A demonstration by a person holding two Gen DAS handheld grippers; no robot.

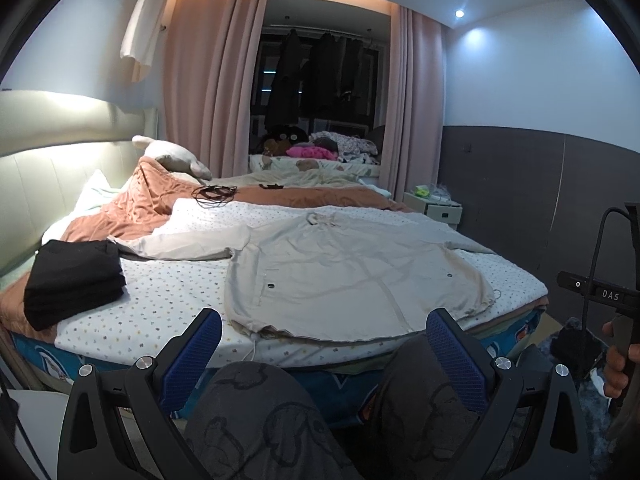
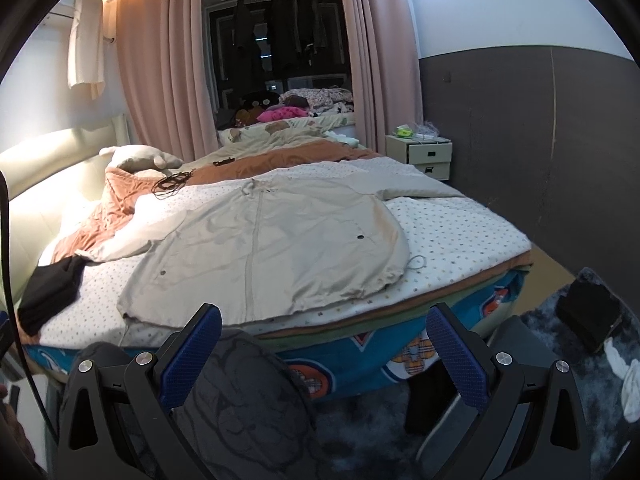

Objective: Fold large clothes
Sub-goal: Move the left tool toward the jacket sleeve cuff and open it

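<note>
Blue-padded fingers (image 1: 200, 356) of our left gripper (image 1: 324, 320) stand spread wide with nothing between them, held above our knees (image 1: 256, 412) short of the bed (image 1: 160, 296). Our right gripper (image 2: 324, 316) is spread just as wide and equally empty, also short of the mattress edge; in the left view it shows at the right edge, held in a hand (image 1: 618, 356). A large beige jacket (image 1: 352, 272) lies spread flat, front up, on the dotted sheet (image 1: 168, 292), its hem toward us at the near edge and sleeves stretched to either side. A folded black garment (image 1: 74, 280) sits on the sheet to the jacket's left, near its sleeve. A rust-coloured quilt (image 1: 132, 208) is bunched beyond.
</note>
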